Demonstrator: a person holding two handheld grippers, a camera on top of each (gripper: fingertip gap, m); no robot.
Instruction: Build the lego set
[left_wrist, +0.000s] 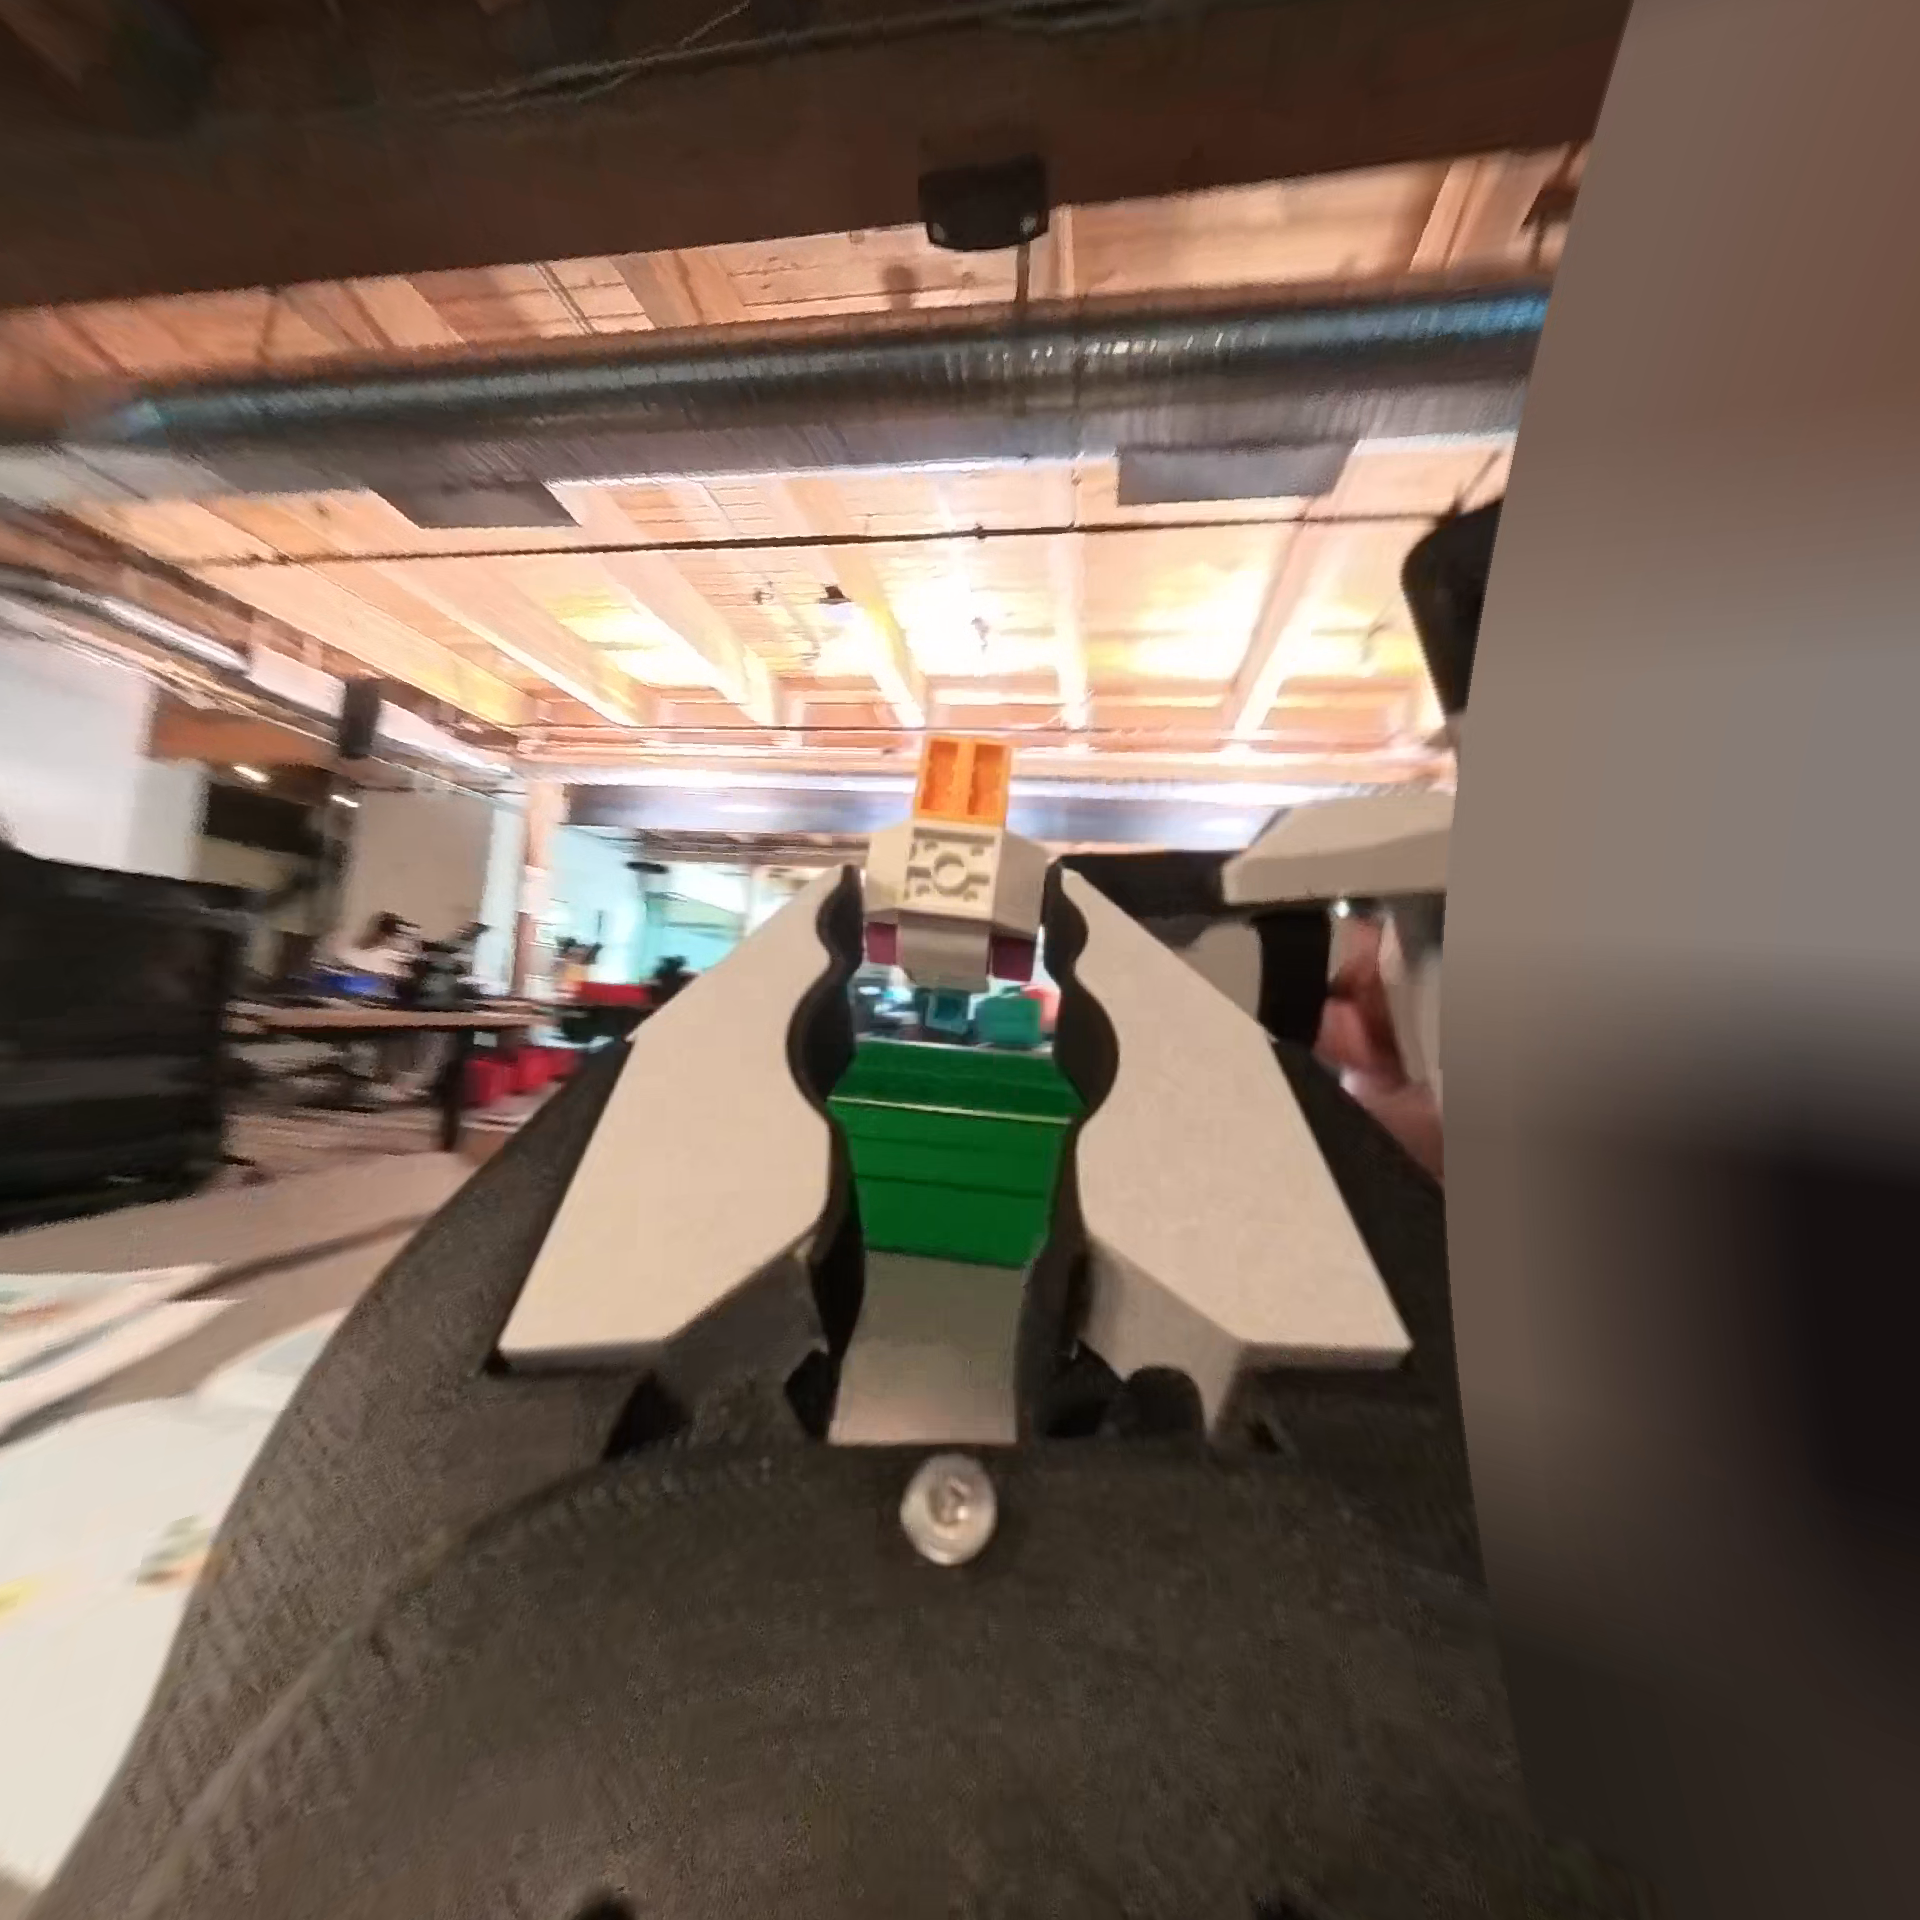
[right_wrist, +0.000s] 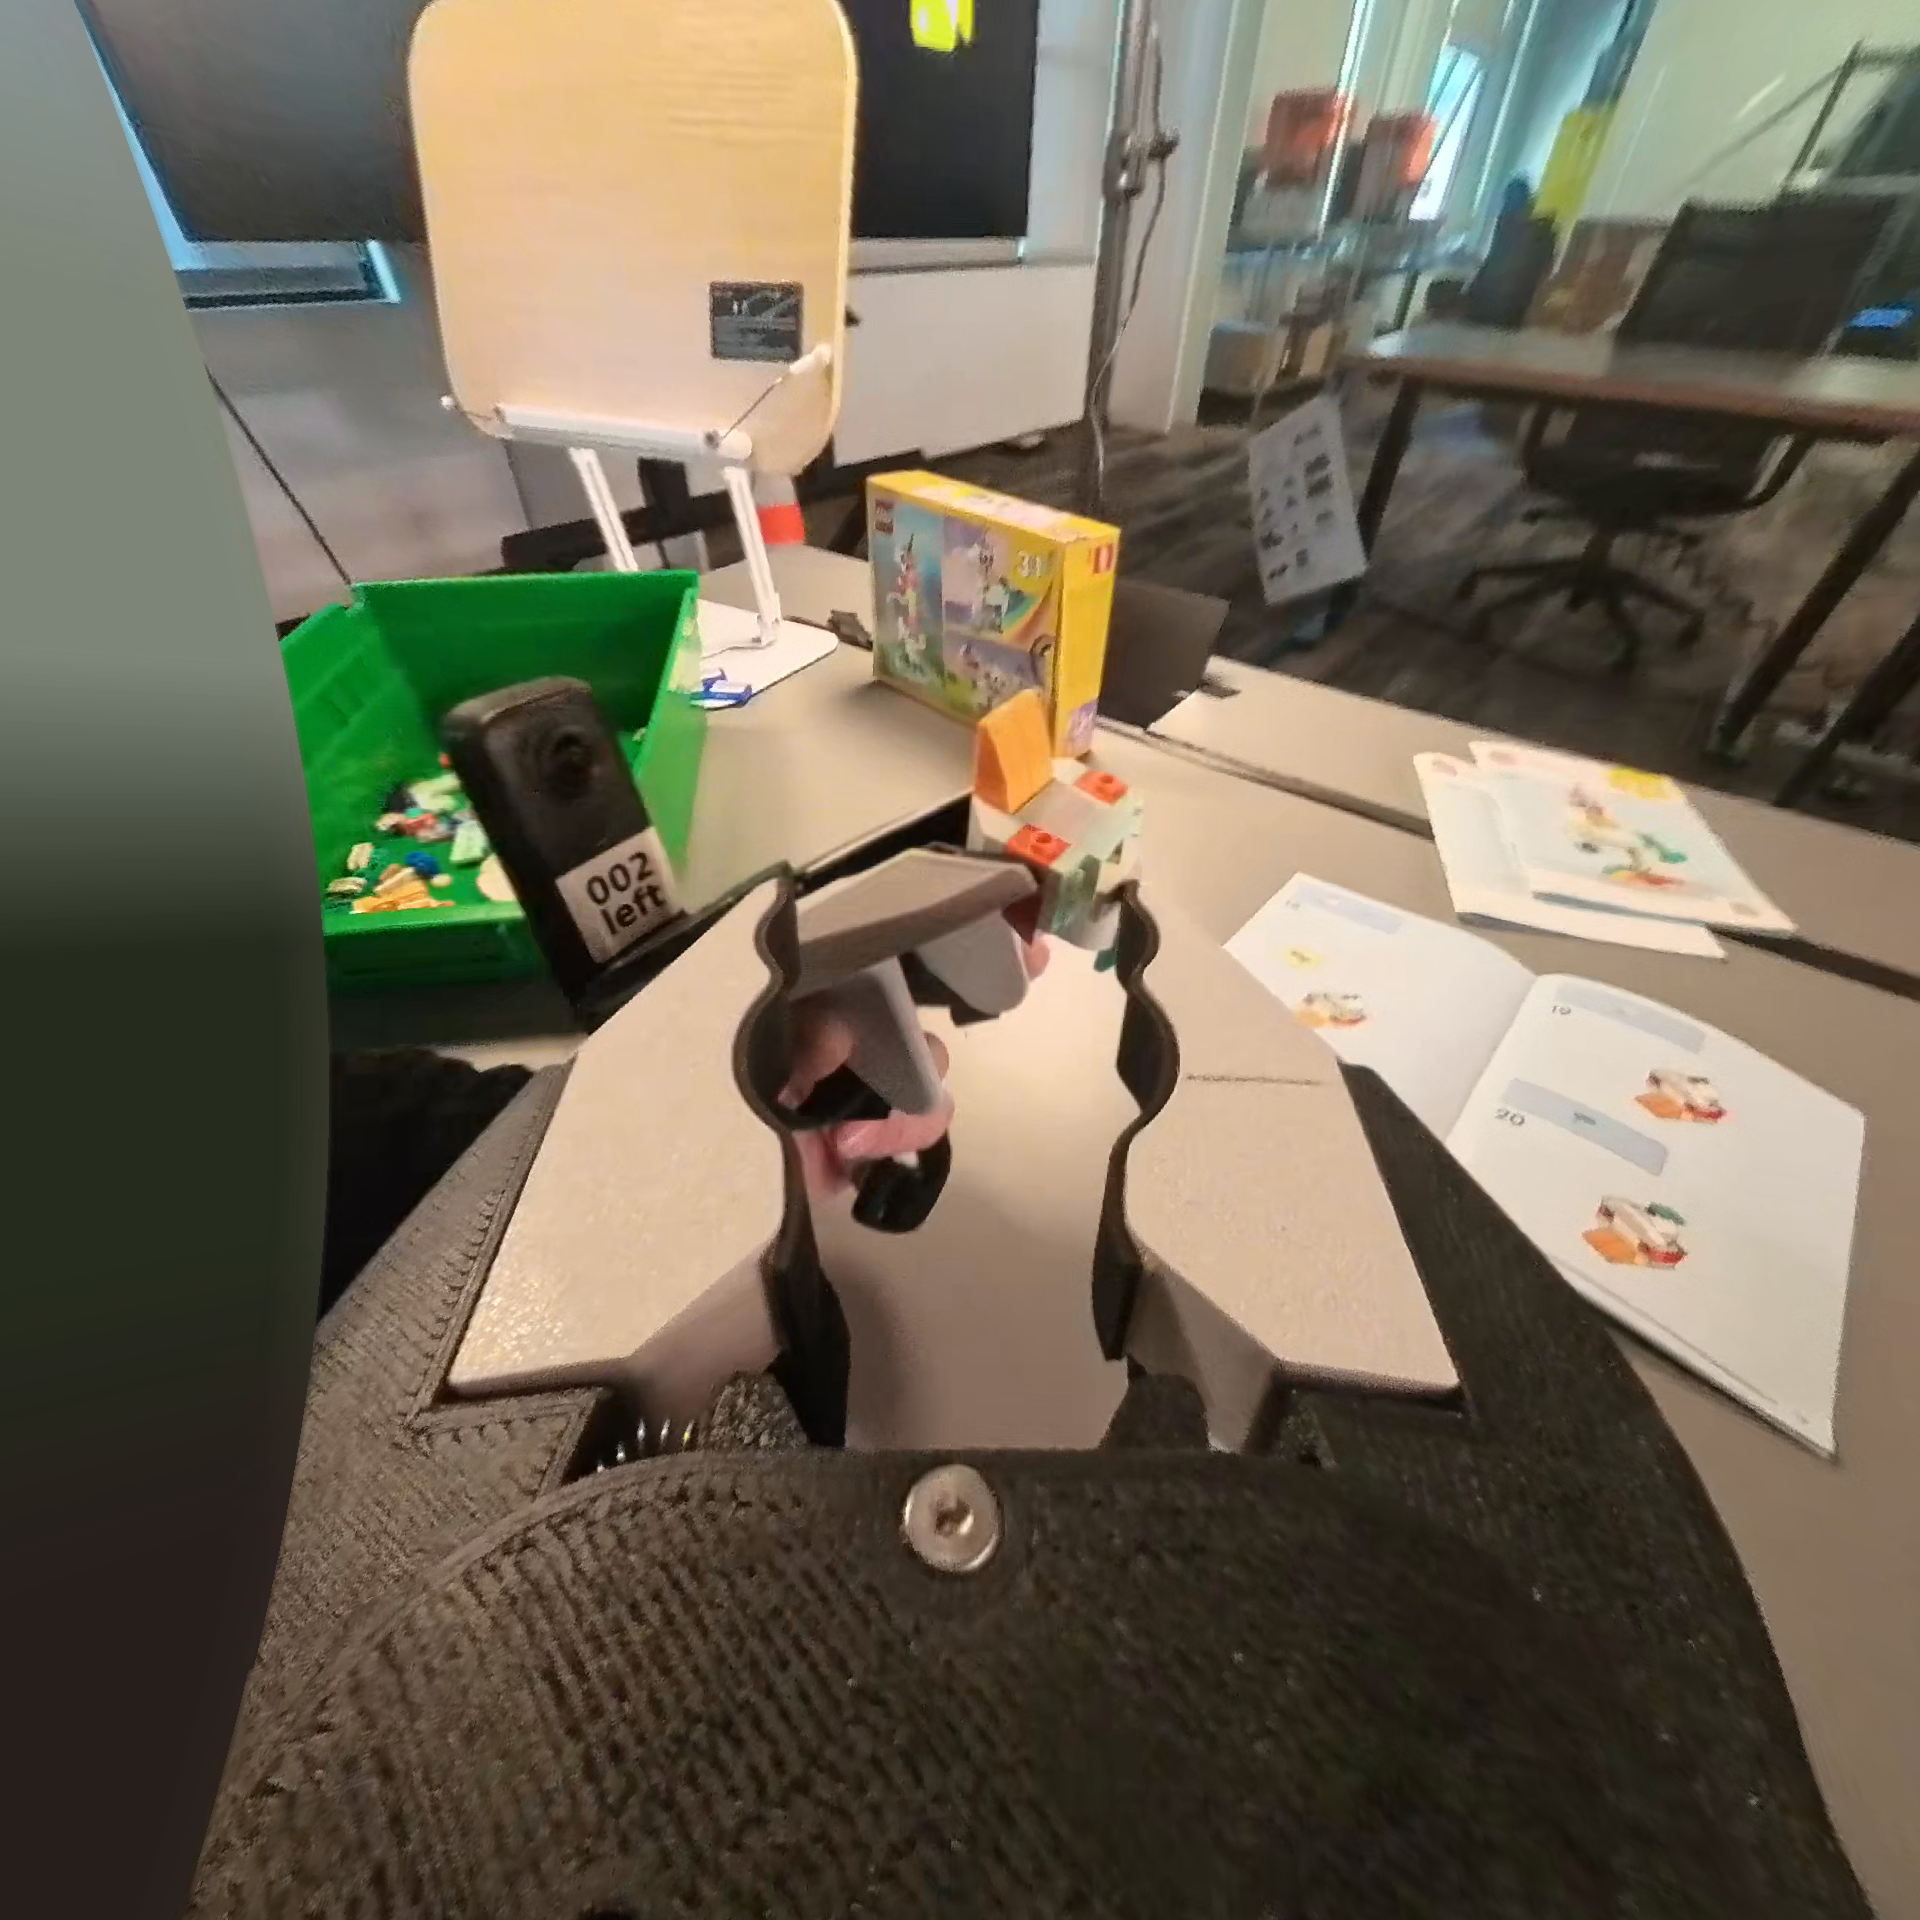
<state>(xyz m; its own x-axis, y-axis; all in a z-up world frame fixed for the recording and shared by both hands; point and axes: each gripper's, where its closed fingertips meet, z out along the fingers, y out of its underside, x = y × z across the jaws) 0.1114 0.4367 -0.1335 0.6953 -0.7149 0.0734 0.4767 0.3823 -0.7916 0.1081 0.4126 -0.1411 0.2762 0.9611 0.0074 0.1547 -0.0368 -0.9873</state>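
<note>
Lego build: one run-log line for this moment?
left gripper: shut on lego model | right gripper: open, empty | green bin: loose pieces

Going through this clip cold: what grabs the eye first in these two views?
The small lego build, white with an orange piece on top, is pinched at the tips of the left gripper and held up in the air. In the right wrist view, the right gripper hangs open just short of it. Behind sit a green bin of loose pieces and a yellow set box.
</note>
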